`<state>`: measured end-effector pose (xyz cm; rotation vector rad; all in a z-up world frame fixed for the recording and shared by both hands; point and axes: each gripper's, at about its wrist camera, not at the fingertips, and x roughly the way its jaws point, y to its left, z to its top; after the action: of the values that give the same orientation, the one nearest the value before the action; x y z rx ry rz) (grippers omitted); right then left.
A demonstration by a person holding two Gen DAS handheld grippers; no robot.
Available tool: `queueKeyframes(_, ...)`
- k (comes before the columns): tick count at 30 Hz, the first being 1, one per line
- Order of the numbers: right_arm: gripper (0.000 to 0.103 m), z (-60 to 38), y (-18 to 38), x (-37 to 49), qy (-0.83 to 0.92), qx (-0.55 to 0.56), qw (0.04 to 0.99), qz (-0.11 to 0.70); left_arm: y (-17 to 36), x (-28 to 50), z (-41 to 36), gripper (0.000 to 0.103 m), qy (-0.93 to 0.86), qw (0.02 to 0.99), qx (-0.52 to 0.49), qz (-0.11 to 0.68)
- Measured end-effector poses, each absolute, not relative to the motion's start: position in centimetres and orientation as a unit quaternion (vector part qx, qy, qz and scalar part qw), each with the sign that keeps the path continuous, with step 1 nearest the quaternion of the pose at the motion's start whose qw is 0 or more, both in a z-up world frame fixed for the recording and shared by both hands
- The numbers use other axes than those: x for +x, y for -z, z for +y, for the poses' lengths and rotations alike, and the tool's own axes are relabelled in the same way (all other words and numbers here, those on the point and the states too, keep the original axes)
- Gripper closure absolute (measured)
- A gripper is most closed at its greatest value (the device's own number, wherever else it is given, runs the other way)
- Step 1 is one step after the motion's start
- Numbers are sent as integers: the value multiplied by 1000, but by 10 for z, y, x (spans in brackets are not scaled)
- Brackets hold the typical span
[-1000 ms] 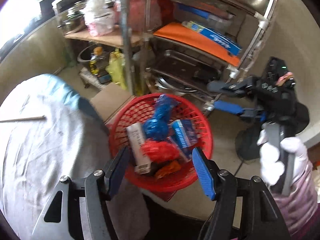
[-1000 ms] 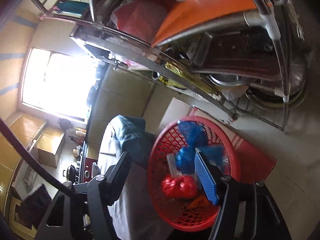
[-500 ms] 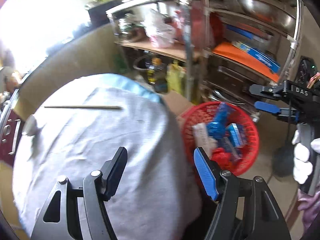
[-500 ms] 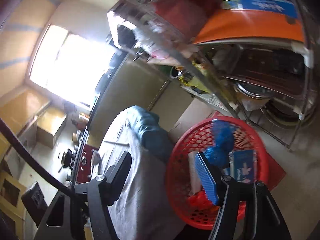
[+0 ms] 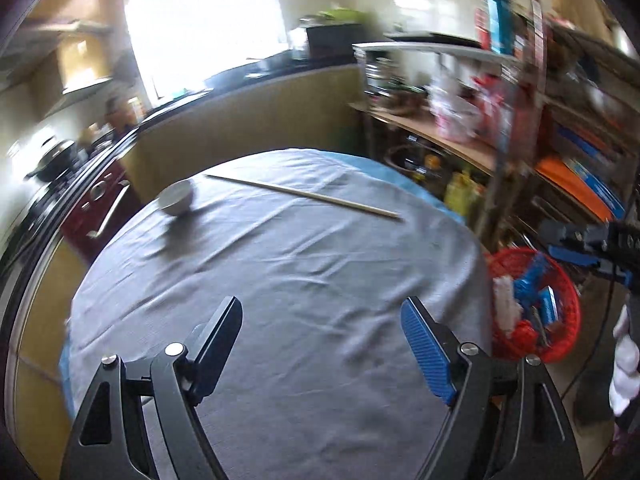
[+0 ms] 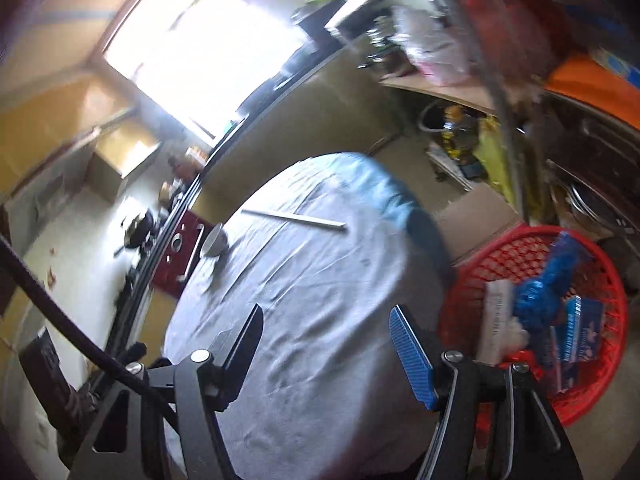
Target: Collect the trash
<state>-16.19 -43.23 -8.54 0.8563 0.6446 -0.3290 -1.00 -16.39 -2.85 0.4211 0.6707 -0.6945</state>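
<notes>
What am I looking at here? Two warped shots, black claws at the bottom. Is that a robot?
No robot arm: a person carries a handheld two-finger gripper in each hand, and each has a fisheye camera looking forward along its fingers, hence the warping.

One picture is from the left gripper, the other from the right gripper. Both are open and hold nothing. In the left view the right gripper also shows at the right edge, in a white-gloved hand.

Both look over a round table under a grey cloth. On it lie a small white bowl and a thin pale wooden stick, apart from each other.

On the floor beside the table stands a red plastic mesh basket with trash already in it: blue wrappers, a white packet, something red. Behind it is a cluttered metal shelf rack.
</notes>
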Motion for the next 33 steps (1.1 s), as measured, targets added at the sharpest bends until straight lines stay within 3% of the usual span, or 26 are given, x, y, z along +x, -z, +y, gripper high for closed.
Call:
queueKeyframes(17,34,-292,24,-73,108,234,912,320,20,43,-22,21,186,921,125,317)
queueKeyframes(33,34,-205,31,-21,66,165,922,345,34,71,47,21,134,920,91,358)
